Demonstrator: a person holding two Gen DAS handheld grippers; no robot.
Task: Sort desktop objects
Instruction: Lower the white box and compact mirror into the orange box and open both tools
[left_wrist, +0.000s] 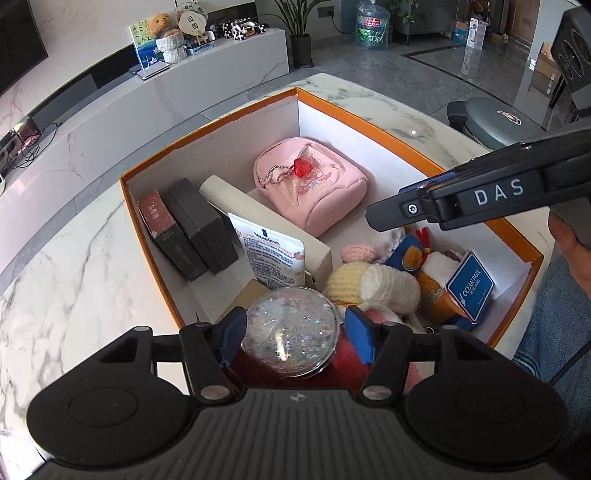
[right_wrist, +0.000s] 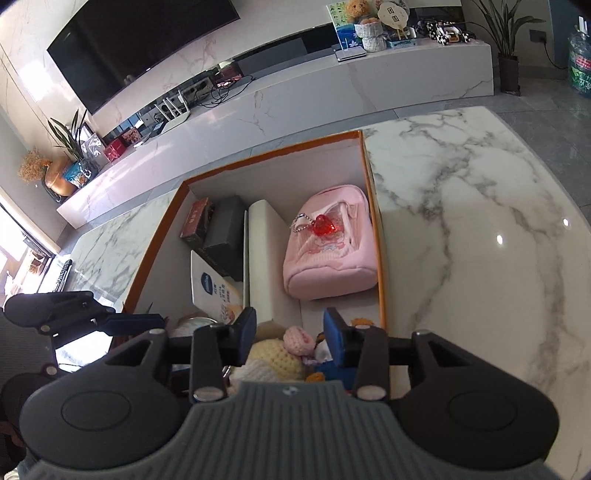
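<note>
Left gripper (left_wrist: 291, 326) fingers apart around glitter globe (left_wrist: 291, 334), no firm clamp: it may roll onto the plush toys (left_wrist: 373, 284). Right gripper (right_wrist: 290, 338) fingers apart, empty.

The glitter globe (left_wrist: 291, 332) sat between the left tongs (left_wrist: 295, 332), its lower part hidden by their body. A red thing (left_wrist: 343, 363) beneath it could not be identified. Small print on the Vaseline tube (left_wrist: 271, 254) was unreadable. The plush toys (right_wrist: 280, 354) lay half covered behind the right tongs (right_wrist: 290, 338).
</note>
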